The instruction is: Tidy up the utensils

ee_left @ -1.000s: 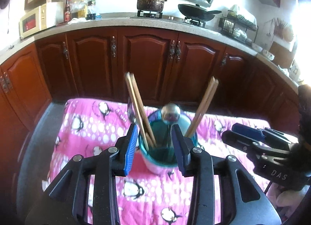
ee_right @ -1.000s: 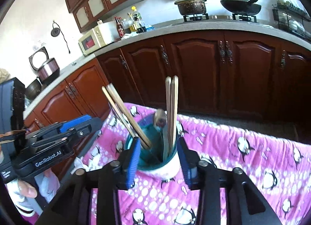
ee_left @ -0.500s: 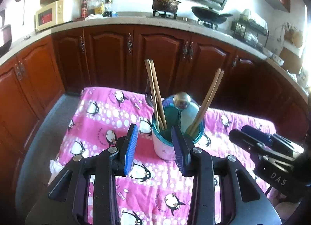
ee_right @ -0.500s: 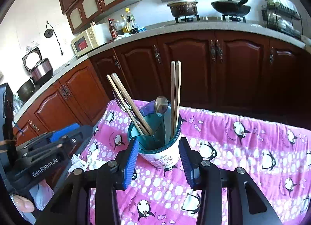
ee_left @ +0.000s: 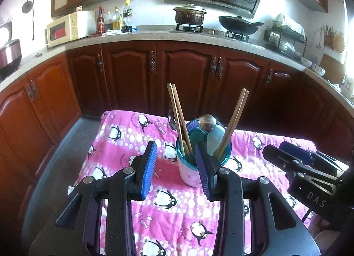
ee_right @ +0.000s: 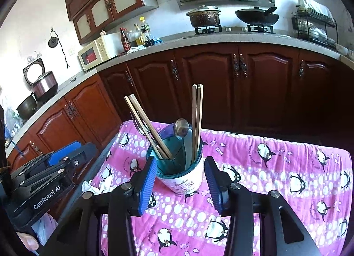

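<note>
Right wrist view: chopsticks (ee_right: pixel 197 121), spoon (ee_right: pixel 181 128) standing in utensil holder (ee_right: pixel 177 167) mid-surface (ee_right: pixel 287 167); nothing loose visible, sorting seemingly finished. Right claw (ee_right: pixel 179 186), just widening, and left claw (ee_left: pixel 174 167) spread, empty.

The utensil holder (ee_left: pixel 200 158) hides the lower ends of the chopsticks (ee_left: pixel 178 119) and spoon (ee_left: pixel 206 123); a fork (ee_right: pixel 141 127) behind, at 11 o'clock, is mostly covered
</note>
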`<state>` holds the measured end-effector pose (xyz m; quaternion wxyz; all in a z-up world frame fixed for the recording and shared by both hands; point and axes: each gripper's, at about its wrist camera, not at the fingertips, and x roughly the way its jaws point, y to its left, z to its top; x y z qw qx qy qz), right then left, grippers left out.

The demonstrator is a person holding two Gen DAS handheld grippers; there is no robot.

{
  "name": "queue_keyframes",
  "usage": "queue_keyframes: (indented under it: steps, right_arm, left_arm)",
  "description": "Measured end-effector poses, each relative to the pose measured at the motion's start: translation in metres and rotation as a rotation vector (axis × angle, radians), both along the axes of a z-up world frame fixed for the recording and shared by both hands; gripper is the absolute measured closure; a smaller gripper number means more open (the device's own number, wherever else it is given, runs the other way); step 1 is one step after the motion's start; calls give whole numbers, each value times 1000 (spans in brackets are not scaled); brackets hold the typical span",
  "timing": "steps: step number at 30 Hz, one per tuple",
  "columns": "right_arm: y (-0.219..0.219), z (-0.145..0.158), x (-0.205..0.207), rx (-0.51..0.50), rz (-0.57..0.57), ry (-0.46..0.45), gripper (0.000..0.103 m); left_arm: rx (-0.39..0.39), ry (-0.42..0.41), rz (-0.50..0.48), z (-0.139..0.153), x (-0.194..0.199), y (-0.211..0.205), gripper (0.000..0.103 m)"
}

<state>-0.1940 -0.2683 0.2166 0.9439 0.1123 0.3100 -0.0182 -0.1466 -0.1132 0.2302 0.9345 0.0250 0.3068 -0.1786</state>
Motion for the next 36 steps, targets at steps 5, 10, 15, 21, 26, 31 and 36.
queue_keyframes:
  steps: [5,10,15,21,26,31,36]
  right_arm:
    - [0,2,1,-3,-7,-1,56]
    - [3,3,1,-14,-2,-1,52]
    - [3,2,2,-15,-1,5,52]
    - [2,1,2,-14,1,12,51]
    - [4,0,3,-19,4,17,51]
    - [2,0,3,-16,1,17,51]
    - [2,0,3,-17,1,19,51]
  left_arm:
    - [13,-1,4,0,-2,0,68]
    - [15,-4,9,0,-3,1,68]
    - [15,-5,10,0,-4,0,68]
    - [15,-5,11,0,-5,0,68]
    - [19,-12,12,1,-5,0,68]
    - [22,-23,13,4,-6,0,68]
    - [28,-23,10,3,-6,-1,68]
